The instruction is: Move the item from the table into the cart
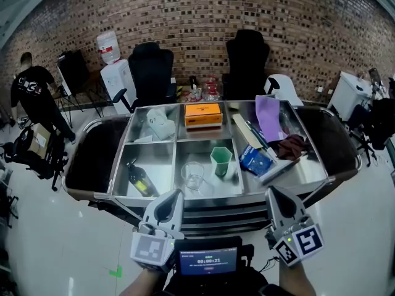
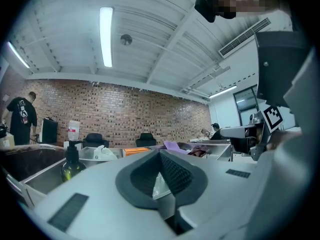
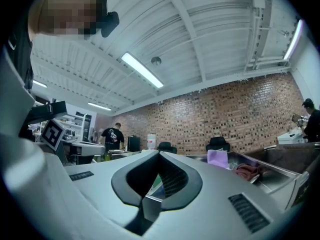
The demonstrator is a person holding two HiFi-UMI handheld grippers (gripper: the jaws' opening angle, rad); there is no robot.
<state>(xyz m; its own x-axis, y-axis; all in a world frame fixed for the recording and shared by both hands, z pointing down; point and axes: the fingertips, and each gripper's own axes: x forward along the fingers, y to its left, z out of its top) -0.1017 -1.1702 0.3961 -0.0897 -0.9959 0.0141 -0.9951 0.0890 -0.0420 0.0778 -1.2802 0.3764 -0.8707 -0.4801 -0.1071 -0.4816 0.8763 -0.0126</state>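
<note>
A steel cart (image 1: 123,159) with several compartments stands in front of me. It holds a dark bottle (image 1: 141,180), a clear glass (image 1: 192,174), a green cup (image 1: 221,161), an orange box (image 1: 203,114), a white pack (image 1: 162,123), a blue packet (image 1: 255,160), a purple item (image 1: 268,117) and a dark red cloth (image 1: 290,145). My left gripper (image 1: 174,194) hovers at the cart's near edge, shut and empty. My right gripper (image 1: 273,193) is beside it, also shut with nothing in it. Over the closed left gripper (image 2: 161,154) I see the bottle (image 2: 71,164). The right gripper (image 3: 159,154) points level across the cart.
Black bins (image 1: 92,156) hang at both ends of the cart. Two black office chairs (image 1: 151,73) and a water dispenser (image 1: 114,66) stand behind it against a brick wall. A person (image 1: 34,97) bends at the far left. A small screen (image 1: 208,261) sits below my grippers.
</note>
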